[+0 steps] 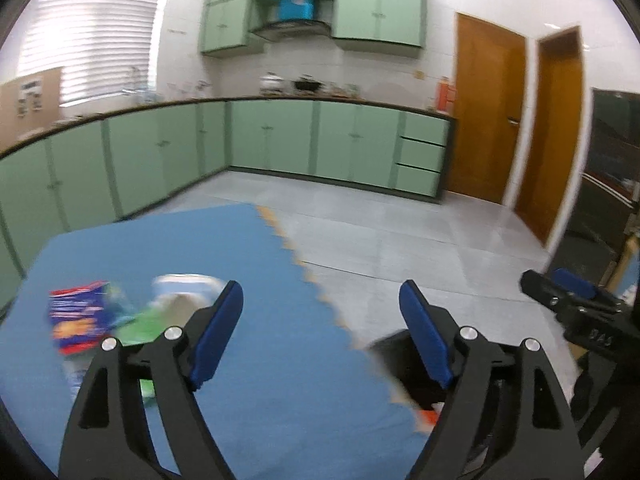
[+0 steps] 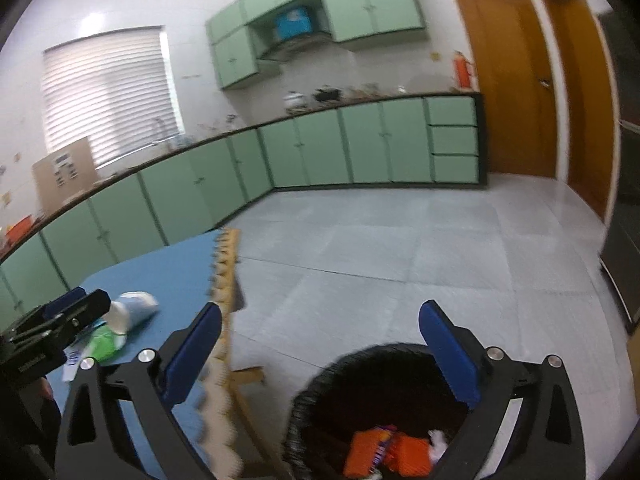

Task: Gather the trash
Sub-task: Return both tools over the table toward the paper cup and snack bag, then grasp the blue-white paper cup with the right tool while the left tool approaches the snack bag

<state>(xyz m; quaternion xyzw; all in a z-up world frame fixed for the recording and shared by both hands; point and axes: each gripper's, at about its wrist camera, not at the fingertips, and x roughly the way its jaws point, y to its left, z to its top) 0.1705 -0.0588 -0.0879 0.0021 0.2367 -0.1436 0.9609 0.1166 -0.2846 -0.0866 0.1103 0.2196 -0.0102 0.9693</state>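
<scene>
Grippers gape wide and empty: right gripper [image 2: 320, 344] above the black bin [image 2: 320, 400], which already holds orange wrappers [image 2: 386, 454]; left gripper [image 1: 320, 332] over the blue mat [image 1: 180, 240]. Snack packet [image 1: 78, 316], cup [image 2: 132, 308] and green wrapper [image 2: 105, 343] remain uncollected.

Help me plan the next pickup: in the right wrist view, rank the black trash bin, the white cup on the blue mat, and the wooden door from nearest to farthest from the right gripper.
1. Black trash bin, directly below the right gripper.
2. White cup, left, lying on the blue mat.
3. Wooden door, far right, across the tiled floor.
</scene>
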